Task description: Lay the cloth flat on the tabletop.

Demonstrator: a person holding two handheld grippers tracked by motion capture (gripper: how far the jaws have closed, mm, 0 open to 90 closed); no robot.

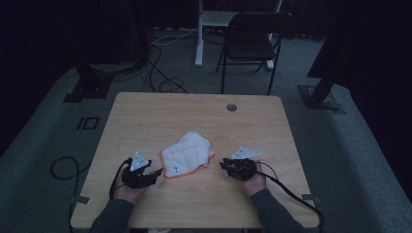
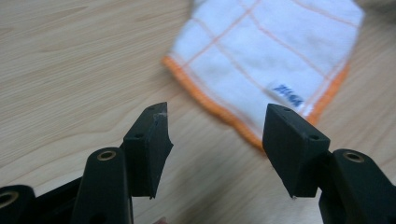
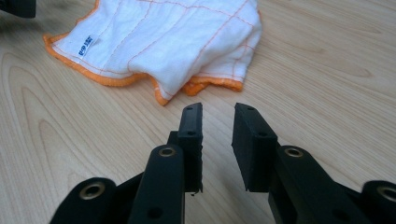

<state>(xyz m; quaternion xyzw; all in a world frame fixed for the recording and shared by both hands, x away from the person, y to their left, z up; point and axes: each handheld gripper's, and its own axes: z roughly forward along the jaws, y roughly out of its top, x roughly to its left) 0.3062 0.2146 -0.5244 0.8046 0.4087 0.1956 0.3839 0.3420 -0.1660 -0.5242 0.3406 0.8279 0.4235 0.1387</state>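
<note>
Your left gripper (image 1: 156, 172) rests low over the light wooden table (image 1: 145, 116), jaws spread wide and empty, with the white folded cloth with orange grid lines and orange hem (image 1: 186, 153) just ahead of its tips, apart from them. Your right gripper (image 1: 223, 165) sits on the cloth's other side, jaws parted by a narrow gap, the cloth's folded corner just ahead.

Dim high view; gripper views bright.
</note>
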